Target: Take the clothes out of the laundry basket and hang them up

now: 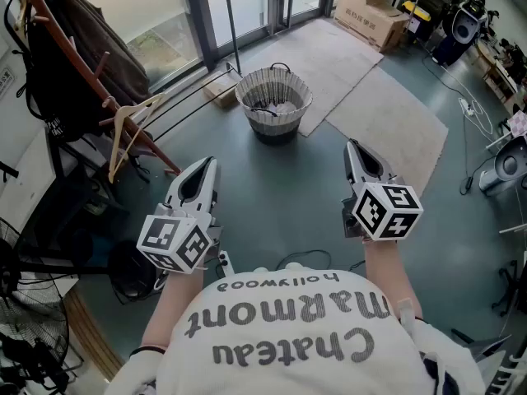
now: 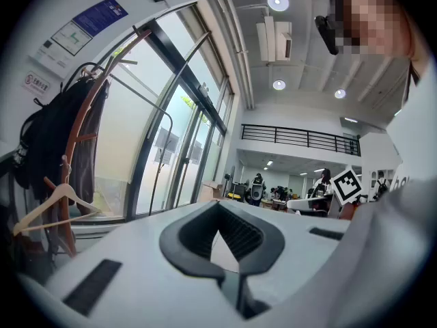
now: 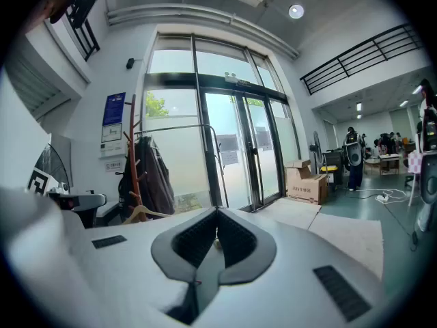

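A round woven laundry basket (image 1: 273, 101) with clothes inside stands on the grey floor ahead of me. My left gripper (image 1: 207, 164) and right gripper (image 1: 352, 146) are held side by side in front of my chest, well short of the basket. Both are shut and hold nothing. A wooden coat rack (image 1: 99, 64) at the left carries dark garments, and an empty wooden hanger (image 1: 132, 126) hangs from it. In the left gripper view the jaws (image 2: 218, 207) point towards the rack (image 2: 75, 149) and hanger (image 2: 51, 207). The right gripper's jaws (image 3: 217, 214) face the glass doors, with the rack (image 3: 147, 176) to their left.
Two beige rugs (image 1: 387, 113) lie beyond the basket, in front of the glass doors. Cardboard boxes (image 1: 370, 15) stand at the back right. A fan (image 1: 25, 336) sits at the lower left. Cables (image 1: 473, 113) run across the floor on the right.
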`<state>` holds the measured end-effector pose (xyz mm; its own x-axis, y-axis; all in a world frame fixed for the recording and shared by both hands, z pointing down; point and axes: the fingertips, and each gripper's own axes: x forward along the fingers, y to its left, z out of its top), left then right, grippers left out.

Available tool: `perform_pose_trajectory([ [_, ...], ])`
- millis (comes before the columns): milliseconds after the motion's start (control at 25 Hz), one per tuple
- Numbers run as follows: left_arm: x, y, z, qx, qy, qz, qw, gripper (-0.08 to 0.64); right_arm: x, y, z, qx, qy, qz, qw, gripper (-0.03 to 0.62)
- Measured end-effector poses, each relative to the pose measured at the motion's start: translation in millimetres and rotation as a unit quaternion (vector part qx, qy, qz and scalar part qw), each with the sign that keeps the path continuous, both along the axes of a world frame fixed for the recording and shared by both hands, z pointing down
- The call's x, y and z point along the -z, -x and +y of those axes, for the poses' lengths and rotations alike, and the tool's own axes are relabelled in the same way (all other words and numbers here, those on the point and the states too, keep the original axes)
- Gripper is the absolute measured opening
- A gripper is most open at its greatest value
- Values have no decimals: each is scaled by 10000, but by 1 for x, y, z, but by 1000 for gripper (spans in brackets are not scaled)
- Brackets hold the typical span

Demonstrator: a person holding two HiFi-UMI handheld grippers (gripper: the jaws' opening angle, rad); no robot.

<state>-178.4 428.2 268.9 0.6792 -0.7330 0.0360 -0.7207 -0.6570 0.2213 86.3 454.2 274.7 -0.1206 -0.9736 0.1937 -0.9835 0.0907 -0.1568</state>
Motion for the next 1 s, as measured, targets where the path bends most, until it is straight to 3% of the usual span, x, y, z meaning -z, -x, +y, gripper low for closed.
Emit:
perform_pose_trajectory([
  [360,-15,23,7,-116,-27,-62,9999,8,-21,31,9,22,58,-67,10000,29],
  [560,-24,37,3,-84,130,-110,9998,8,-23,44,-1,140,61,-649,9978,29],
  [1000,-25,32,-46,137,195,-95,9997,8,-32,32,-65,277,319,-526,9977,29],
])
